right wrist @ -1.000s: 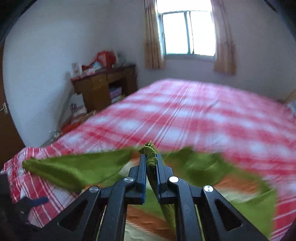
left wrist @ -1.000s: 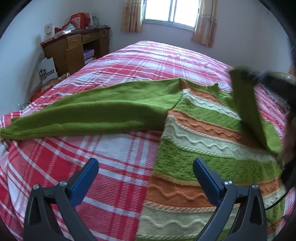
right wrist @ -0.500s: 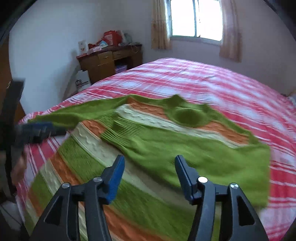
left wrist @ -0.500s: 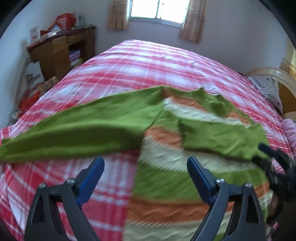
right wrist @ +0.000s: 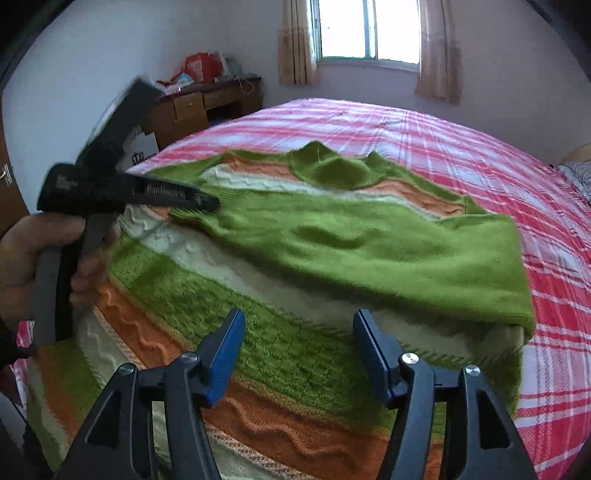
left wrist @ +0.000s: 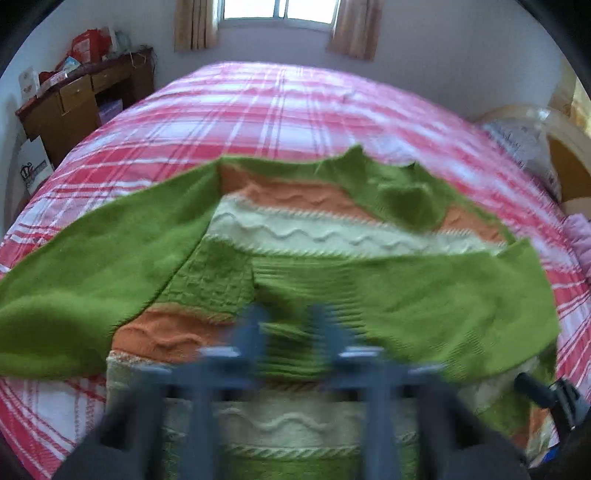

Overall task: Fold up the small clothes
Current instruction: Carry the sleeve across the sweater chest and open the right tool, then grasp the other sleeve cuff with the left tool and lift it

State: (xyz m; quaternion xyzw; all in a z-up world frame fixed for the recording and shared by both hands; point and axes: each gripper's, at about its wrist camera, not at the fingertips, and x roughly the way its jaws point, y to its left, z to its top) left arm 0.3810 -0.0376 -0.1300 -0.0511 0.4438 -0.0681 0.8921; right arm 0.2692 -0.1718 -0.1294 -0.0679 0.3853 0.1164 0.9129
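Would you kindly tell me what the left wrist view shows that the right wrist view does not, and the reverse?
Only the left wrist view shows the unfolded sleeve lying out over the bed. Only the right wrist view shows the hand holding the left gripper, whose tips reach the folded sleeve's cuff, and the open right gripper. Both show the sweater, desk and window.

Fuzzy knitted sweater; woven cotton-like bedspread

No readable text; lettering on the left tool too blurred
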